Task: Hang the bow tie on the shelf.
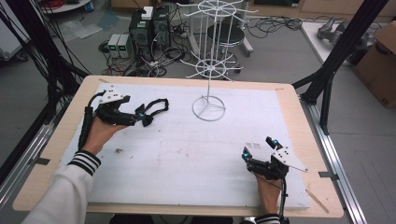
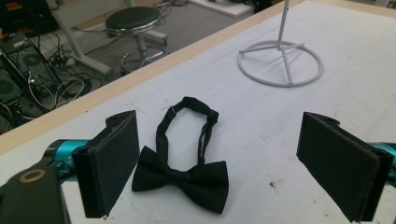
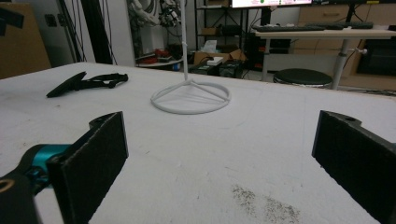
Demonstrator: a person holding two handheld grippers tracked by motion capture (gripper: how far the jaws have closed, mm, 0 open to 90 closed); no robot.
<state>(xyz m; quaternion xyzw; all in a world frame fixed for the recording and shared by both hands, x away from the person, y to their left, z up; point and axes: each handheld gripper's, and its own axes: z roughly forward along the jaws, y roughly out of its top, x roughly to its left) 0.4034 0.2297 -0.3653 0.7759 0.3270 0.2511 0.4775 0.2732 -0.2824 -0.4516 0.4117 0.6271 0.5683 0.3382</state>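
Note:
A black bow tie (image 2: 182, 179) lies flat on the white mat, its strap loop (image 2: 187, 123) stretching away from me. My left gripper (image 2: 223, 151) is open just in front of it, with the bow part low between the two pads and touching neither. From above, the left gripper (image 1: 138, 116) sits at the mat's far left, right at the bow tie (image 1: 156, 107). My right gripper (image 1: 259, 150) rests near the front right, open and holding nothing. In its own view the right gripper (image 3: 219, 140) faces the bow tie (image 3: 84, 83) far off to the left.
A white wire display stand (image 1: 209, 108) rises from a ring base at the mat's far centre, with hook rings higher up (image 1: 212, 67). The ring base (image 2: 280, 63) lies beyond the bow tie, to the right. The wooden table edge (image 1: 308, 140) frames the mat. Stool and computers stand behind.

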